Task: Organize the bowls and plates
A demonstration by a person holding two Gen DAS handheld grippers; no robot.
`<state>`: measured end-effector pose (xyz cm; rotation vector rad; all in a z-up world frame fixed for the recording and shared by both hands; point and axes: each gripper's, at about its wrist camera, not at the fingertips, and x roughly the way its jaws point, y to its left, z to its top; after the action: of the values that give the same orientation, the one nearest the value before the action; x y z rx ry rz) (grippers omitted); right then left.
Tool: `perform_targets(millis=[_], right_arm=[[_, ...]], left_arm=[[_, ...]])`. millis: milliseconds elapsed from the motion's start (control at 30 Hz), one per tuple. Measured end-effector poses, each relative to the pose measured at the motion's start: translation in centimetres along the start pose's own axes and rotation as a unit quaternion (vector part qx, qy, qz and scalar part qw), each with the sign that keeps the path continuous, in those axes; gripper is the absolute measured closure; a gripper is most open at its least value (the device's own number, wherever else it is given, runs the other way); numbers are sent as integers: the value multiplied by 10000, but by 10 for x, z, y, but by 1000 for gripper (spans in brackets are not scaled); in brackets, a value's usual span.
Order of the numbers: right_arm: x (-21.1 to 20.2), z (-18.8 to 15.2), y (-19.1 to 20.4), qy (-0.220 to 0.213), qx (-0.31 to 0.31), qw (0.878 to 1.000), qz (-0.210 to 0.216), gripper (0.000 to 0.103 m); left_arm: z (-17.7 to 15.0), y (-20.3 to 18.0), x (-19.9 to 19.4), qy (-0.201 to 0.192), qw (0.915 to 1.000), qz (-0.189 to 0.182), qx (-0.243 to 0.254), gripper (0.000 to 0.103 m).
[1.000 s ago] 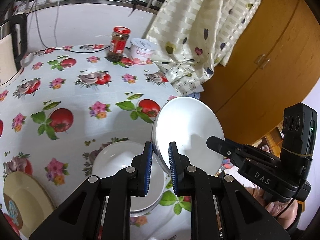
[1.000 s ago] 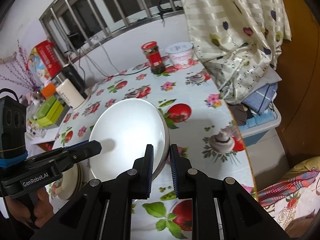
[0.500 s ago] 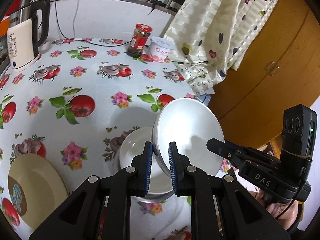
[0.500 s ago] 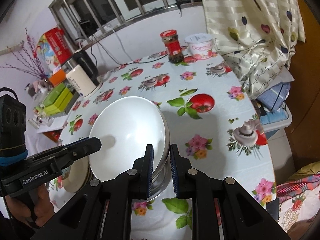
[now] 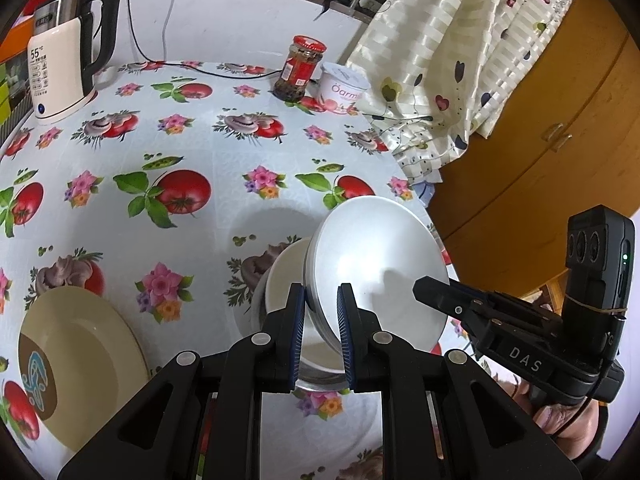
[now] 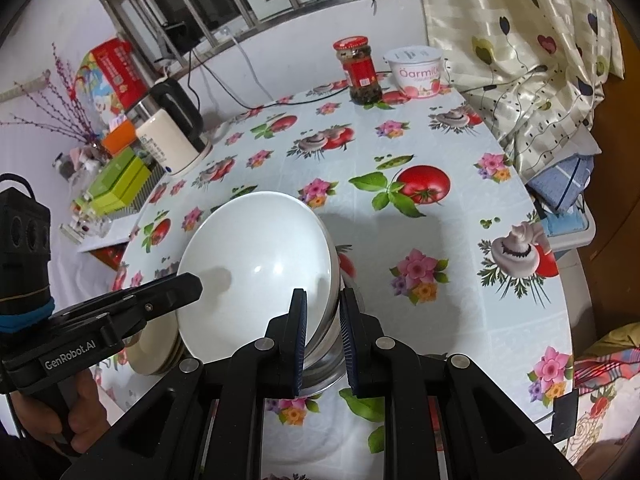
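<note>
A plain white bowl (image 5: 380, 264), glossy and tilted, is clamped at opposite rims by the left gripper (image 5: 320, 312) and the right gripper (image 6: 323, 312). It hangs just over a stack of bowls (image 5: 280, 280) on the tablecloth (image 5: 200, 152), lower and closer to the stack than a second ago.

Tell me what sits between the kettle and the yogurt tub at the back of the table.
The red-lidded jar stands between kettle and yogurt tub, right beside the tub; both wrist views show it.
</note>
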<state>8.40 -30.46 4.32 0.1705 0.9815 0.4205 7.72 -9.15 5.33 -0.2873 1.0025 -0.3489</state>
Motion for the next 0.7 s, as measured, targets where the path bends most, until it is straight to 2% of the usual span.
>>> perform_targets(millis=[700], right_arm=[[24,-2,0,370,-19,9993,-26,86]], left_arm=[[-5,11,16,307,9994,133,-124,86]])
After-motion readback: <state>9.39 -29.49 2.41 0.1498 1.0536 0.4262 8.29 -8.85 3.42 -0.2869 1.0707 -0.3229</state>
